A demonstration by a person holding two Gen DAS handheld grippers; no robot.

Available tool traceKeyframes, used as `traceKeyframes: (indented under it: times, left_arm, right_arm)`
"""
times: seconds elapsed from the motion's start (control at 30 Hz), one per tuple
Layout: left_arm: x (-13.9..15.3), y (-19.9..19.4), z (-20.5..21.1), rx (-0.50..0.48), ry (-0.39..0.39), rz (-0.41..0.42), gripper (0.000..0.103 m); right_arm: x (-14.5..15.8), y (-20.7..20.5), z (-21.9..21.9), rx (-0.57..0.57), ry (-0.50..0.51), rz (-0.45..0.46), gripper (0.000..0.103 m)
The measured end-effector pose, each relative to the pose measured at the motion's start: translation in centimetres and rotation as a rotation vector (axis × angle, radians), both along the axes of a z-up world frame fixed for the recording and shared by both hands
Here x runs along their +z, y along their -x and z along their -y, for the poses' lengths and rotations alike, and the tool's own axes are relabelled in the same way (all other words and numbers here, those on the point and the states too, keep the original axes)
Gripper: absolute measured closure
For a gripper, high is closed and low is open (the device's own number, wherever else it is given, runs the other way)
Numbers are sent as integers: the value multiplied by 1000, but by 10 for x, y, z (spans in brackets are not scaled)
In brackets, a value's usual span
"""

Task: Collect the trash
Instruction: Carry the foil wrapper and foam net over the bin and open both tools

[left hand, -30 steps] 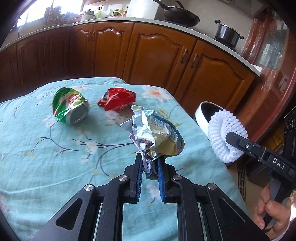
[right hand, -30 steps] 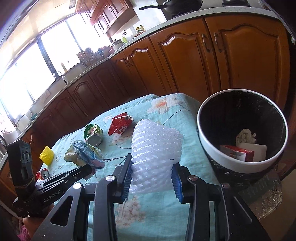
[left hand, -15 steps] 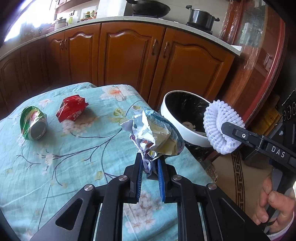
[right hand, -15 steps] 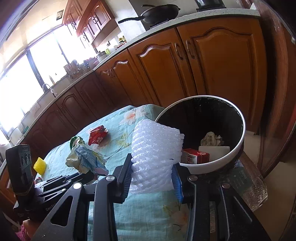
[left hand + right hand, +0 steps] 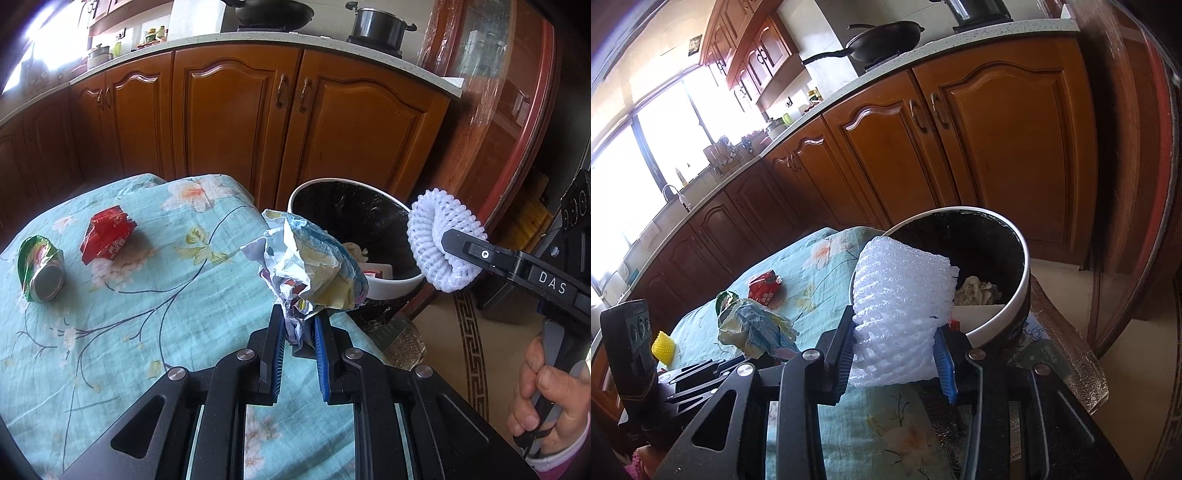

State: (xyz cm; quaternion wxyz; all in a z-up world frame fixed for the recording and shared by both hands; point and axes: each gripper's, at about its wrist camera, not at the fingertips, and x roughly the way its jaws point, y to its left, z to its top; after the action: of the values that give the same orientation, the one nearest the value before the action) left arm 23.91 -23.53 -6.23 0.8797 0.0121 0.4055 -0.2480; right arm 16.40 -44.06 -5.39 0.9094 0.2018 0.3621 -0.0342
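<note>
**White foam net and crumpled wrapper held near the bin**

Left gripper [image 5: 299, 326] jaws pinch a crumpled wrapper [image 5: 310, 266] above the desk [image 5: 155, 325] edge. Right gripper [image 5: 895, 356] jaws clamp a white foam net [image 5: 901, 314] beside the bin [image 5: 1019, 295]. Crushed can [image 5: 40, 269] and red packet [image 5: 107, 236] lie on the desk.

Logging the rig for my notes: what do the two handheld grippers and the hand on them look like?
Both grippers are matte black frames with triangular cut-outs and silver screw heads. Their fingers carry blue ribbed pads. The right gripper's side reads "DAS" in white. A bare hand with a pink sleeve cuff grips its handle. The left gripper carries a black box with round buttons.
</note>
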Motion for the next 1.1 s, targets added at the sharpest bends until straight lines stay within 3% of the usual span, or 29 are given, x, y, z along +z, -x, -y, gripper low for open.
traceKeyframes:
  times: [0.57,1.1]
  left_arm:
    - [1,-37,44,-56,-27,14,89]
    - [-11,-89,90,-92,-71,-38,87]
  right_arm:
    - [2,-20,21,0,29,-6,61]
    - [-13,-61,42,42,51,-100,57]
